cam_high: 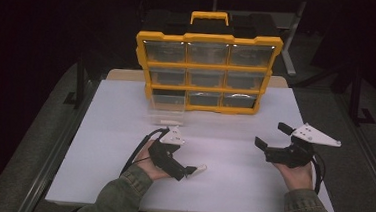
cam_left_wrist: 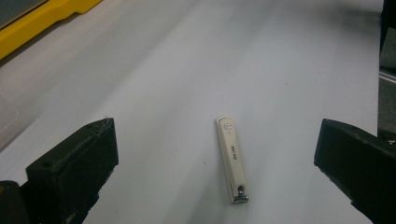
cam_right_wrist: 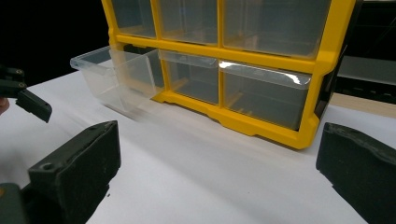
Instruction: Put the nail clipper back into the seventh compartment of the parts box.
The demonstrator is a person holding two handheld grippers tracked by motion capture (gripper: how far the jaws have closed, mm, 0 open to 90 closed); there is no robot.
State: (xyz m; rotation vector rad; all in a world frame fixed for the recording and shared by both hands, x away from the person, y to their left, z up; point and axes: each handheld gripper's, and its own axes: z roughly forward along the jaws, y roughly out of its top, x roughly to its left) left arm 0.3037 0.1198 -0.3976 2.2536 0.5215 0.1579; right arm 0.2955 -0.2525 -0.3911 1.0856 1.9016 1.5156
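A cream nail clipper [cam_left_wrist: 232,161] lies flat on the white table [cam_left_wrist: 243,56], its metal tip toward the camera. My left gripper [cam_left_wrist: 217,128] is open, its jaws wide apart on either side of the clipper and not touching it. In the high view the left gripper [cam_high: 186,170] sits low at centre-left with the clipper [cam_high: 198,169] at its tips. My right gripper [cam_high: 270,134] is open and empty at the right, facing the yellow organizer [cam_high: 210,37]. The organizer's bottom-left clear drawer [cam_high: 165,109] is pulled out onto the table and looks empty [cam_right_wrist: 116,74].
The organizer [cam_right_wrist: 261,123] stands upright at the back of the table with several clear drawers shut. The left gripper's jaw [cam_right_wrist: 30,102] shows at the left edge of the right gripper view. White table surface stretches between the grippers and the organizer.
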